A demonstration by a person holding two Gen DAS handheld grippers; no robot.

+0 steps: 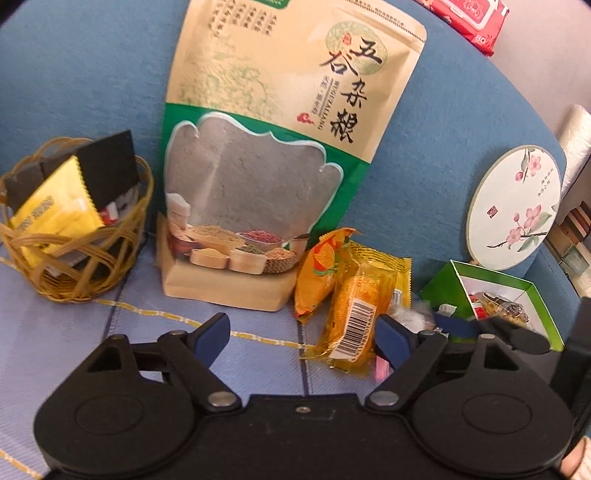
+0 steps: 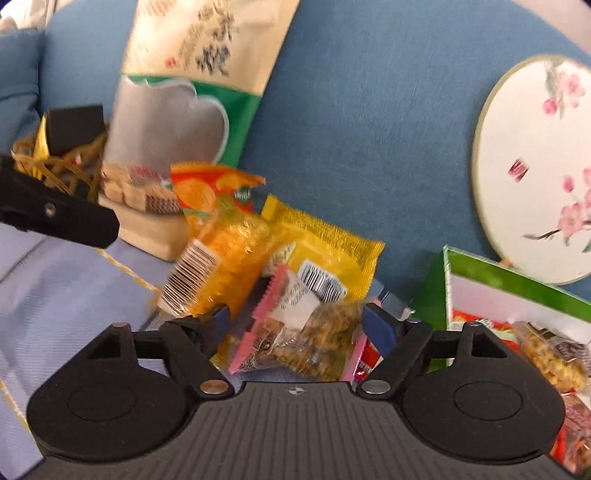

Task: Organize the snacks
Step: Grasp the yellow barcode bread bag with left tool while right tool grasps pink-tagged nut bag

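A pile of small snack packs lies on the blue seat: an orange pack with a barcode, a yellow pack and a pink-edged clear pack of brown snacks. My right gripper is open, its blue fingers either side of the pink-edged pack. My left gripper is open and empty, just left of the orange pack. A wicker basket at the left holds yellow and black packets. A green box at the right holds more snacks.
A tall grain pouch stands against the blue backrest between basket and pile. A round floral fan leans on the backrest above the green box. A red wipes pack lies at the top right.
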